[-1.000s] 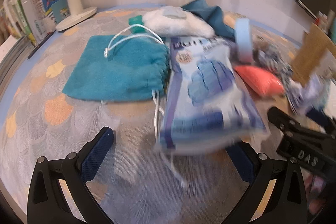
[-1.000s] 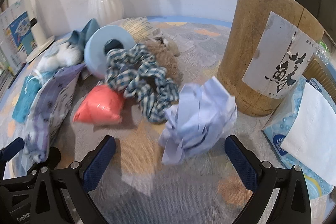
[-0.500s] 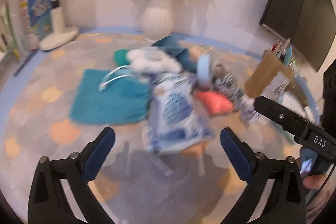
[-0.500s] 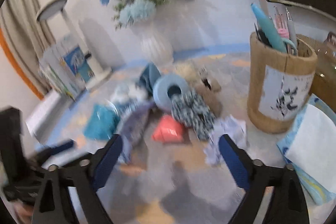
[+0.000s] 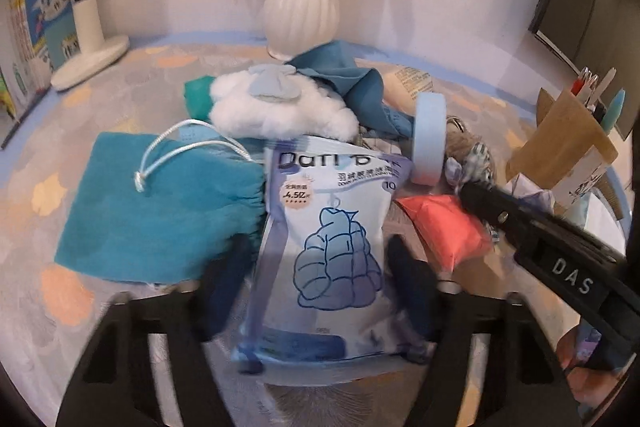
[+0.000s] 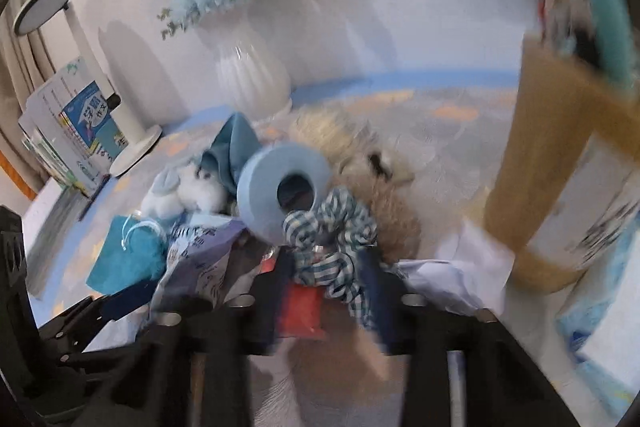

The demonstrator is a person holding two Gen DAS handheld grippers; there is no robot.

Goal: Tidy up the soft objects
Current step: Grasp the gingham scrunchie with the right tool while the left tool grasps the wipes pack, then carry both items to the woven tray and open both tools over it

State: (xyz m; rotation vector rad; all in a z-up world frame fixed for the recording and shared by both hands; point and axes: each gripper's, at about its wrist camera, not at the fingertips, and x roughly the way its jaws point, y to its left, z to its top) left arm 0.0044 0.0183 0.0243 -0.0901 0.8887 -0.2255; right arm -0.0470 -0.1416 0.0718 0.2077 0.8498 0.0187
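A table (image 5: 120,75) covered in grey cloth with orange patches and a blue border carries a heap of soft goods. At centre lies a blue-and-white pouch (image 5: 332,227); a teal drawstring bag (image 5: 160,211) lies flat at its nine o'clock, a coral packet (image 5: 444,227) at three o'clock. A white vase (image 5: 300,7) stands at twelve o'clock, a lamp base (image 5: 92,61) at ten.

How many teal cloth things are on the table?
2. A teal drawstring pouch lies flat, left of the pale blue packet. A darker teal cloth sits crumpled behind the white fluffy toy, before the vase. More may be hidden in the pile.
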